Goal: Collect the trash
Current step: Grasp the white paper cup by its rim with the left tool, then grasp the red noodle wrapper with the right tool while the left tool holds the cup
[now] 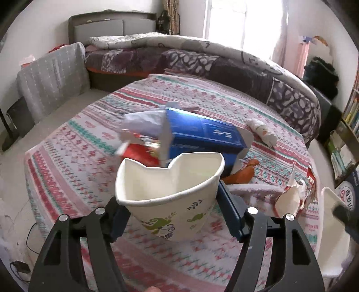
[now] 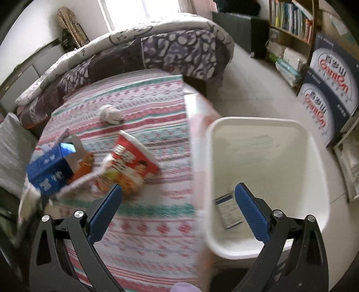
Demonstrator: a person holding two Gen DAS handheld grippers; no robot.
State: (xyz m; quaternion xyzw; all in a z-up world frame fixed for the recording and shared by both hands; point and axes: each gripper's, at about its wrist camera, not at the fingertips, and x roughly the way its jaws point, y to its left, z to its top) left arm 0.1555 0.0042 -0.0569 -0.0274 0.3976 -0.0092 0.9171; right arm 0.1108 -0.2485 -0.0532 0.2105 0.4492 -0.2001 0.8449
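The left gripper (image 1: 170,202) jaws pinch a crumpled paper cup (image 1: 168,191) above the cloth-covered bench (image 1: 67,157); it looks light, thin-walled and easily crushed, so hold it gently by its sides. The right gripper (image 2: 177,211) jaws stand open and empty, the white bin (image 2: 314,157) at their two o'clock.

The room is a bedroom with white walls (image 1: 33,29). A big bed (image 1: 202,60) stands far ahead of the tool, with a dark headboard (image 1: 107,19) and a purple and grey quilt (image 2: 175,49). Bright daylight comes through a window (image 1: 224,20) behind the bed. The floor (image 2: 258,78) is pale. A bookshelf (image 2: 289,20) full of books stands far off to the right, with two blue cardboard boxes (image 2: 329,89) stacked beside it. A grey padded chair (image 1: 53,74) stands ahead on the left.
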